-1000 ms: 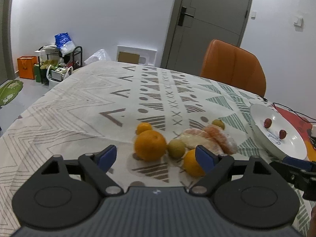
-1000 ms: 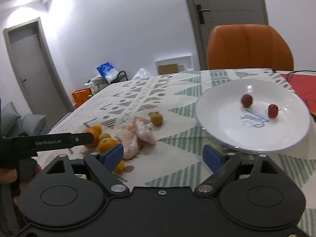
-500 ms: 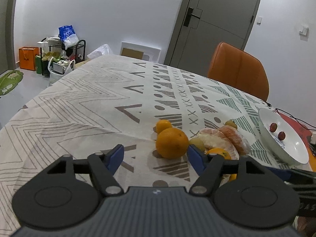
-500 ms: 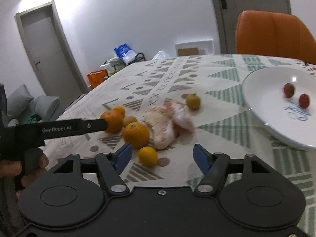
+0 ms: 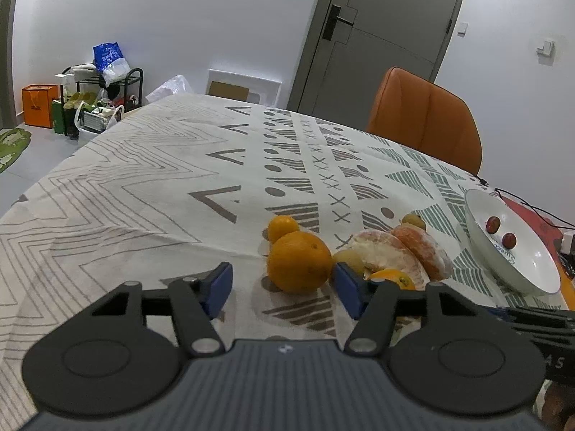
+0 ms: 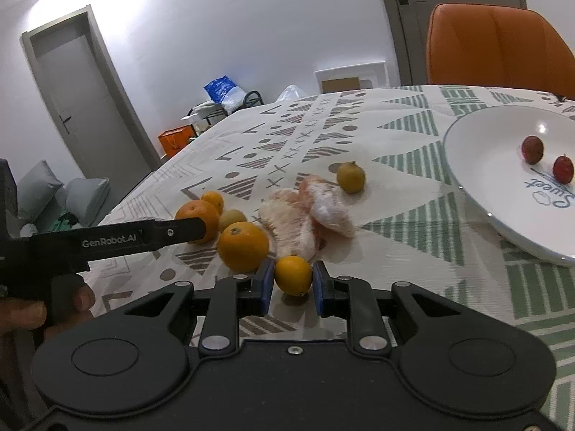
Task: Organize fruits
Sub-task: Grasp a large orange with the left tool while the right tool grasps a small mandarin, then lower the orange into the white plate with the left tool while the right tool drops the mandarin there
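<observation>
— Two tools are ours here. How does our right tool [image 6: 290, 283] stand?

— We have its blue pads [image 6: 265, 282] pressed against both sides of a small round yellow-orange citrus fruit [image 6: 293, 274], which sits on the patterned white cloth of the surface [image 6: 395, 143]. Its jaws have just been closing, and the fruit is between them.

— And our left tool [image 5: 282, 287]?

— About half open. Its jaws have just been closing too, with the large round orange [image 5: 299, 263] just ahead of the gap. The right pad looks to be at the orange's side, the left pad stands clear of it, so we hold nothing there.

— Where is the rest of the fruit?

— From the right wrist, a second large orange [image 6: 243, 246] lies at ten o'clock of the gripped fruit, just beside it. The peeled pinkish pomelo segments [image 6: 305, 215] lie at twelve o'clock. A small yellow-green round fruit [image 6: 350, 178] sits beyond them at one o'clock, and another green one [image 6: 232, 219] lies between the two big oranges.

— And the dish?

— We see the white ceramic plate [image 6: 478, 165] at two o'clock, well apart from the pile, with two small red fruits [image 6: 532, 149] on it. An orange upholstered chair [image 6: 496, 46] stands behind the surface.
</observation>
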`<state>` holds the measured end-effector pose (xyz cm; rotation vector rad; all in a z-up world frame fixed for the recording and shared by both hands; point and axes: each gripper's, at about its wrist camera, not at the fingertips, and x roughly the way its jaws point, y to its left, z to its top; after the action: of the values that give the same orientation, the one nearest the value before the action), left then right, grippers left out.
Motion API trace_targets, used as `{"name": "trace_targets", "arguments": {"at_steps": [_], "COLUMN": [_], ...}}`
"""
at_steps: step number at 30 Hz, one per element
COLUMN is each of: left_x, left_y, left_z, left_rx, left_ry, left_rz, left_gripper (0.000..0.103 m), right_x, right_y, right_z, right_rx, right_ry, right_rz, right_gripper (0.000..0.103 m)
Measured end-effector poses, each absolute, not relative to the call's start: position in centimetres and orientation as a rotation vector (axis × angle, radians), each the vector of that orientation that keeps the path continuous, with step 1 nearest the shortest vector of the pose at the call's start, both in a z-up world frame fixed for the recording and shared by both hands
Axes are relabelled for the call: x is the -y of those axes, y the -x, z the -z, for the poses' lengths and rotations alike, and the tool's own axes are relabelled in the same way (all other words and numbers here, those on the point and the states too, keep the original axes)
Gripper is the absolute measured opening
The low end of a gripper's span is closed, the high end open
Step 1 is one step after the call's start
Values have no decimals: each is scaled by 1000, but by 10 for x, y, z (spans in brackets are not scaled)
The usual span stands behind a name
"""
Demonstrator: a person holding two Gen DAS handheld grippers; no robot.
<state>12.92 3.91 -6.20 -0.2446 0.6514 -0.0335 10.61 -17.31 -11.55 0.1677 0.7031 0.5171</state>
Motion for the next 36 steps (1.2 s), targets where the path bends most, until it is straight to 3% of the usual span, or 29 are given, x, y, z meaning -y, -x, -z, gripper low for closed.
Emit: {"name": "trace_targets", "arguments": {"at_steps": [4,8,36], "left_x": [-37,-37,33], "left_y": [-136,-144,-141], "left_z": [61,63,25], "left_rx": [-644,-660,-585], "left_ry": [234,239,139], "left_rz": [42,68,146], "left_gripper": [58,40,39], "right_x": [180,189,262], "right_y": [-107,-102,-84], "right_z": [113,109,92], "right_rx": [-692,-666,-549], "right_ry": [-179,-199,-295], "right_rz": [-490,-466,-355], "right_gripper": [21,21,21]}}
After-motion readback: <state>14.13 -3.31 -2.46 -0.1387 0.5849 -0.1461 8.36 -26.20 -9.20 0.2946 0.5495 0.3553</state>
